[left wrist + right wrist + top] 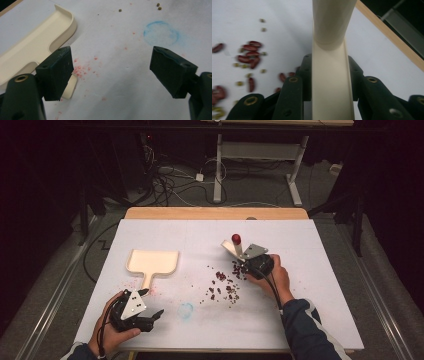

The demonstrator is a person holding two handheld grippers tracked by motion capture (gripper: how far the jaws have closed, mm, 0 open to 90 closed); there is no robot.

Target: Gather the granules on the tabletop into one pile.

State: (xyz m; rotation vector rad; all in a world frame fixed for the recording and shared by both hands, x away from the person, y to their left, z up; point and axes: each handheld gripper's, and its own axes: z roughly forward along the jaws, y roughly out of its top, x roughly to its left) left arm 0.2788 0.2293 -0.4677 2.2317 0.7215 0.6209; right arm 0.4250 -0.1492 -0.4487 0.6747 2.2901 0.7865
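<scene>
A cream dustpan (pixel 152 261) lies flat at the table's left, its handle pointing toward me. My left gripper (pixel 152 302) rests low just right of that handle, open with nothing between its jaws; in the left gripper view (pixel 112 70) the dustpan (pixel 30 47) lies beside the left jaw. Dark red beans (pixel 222 287) are scattered mid-table. My right gripper (pixel 245 265) sits at the beans' far right edge, shut on a cream-handled tool (pixel 237 246) with a red tip. The right gripper view (pixel 328 62) has the cream handle (pixel 329 82) clamped between the jaws, with beans (pixel 249 56) to the left.
A faint blue chalk ring (pixel 185 310) marks the white table cover (pixel 310 310) near the left gripper. Pink specks (pixel 80 70) dot the cover by the dustpan handle. The table's wooden back edge (pixel 215 213) runs behind; cables and a desk frame lie on the floor beyond.
</scene>
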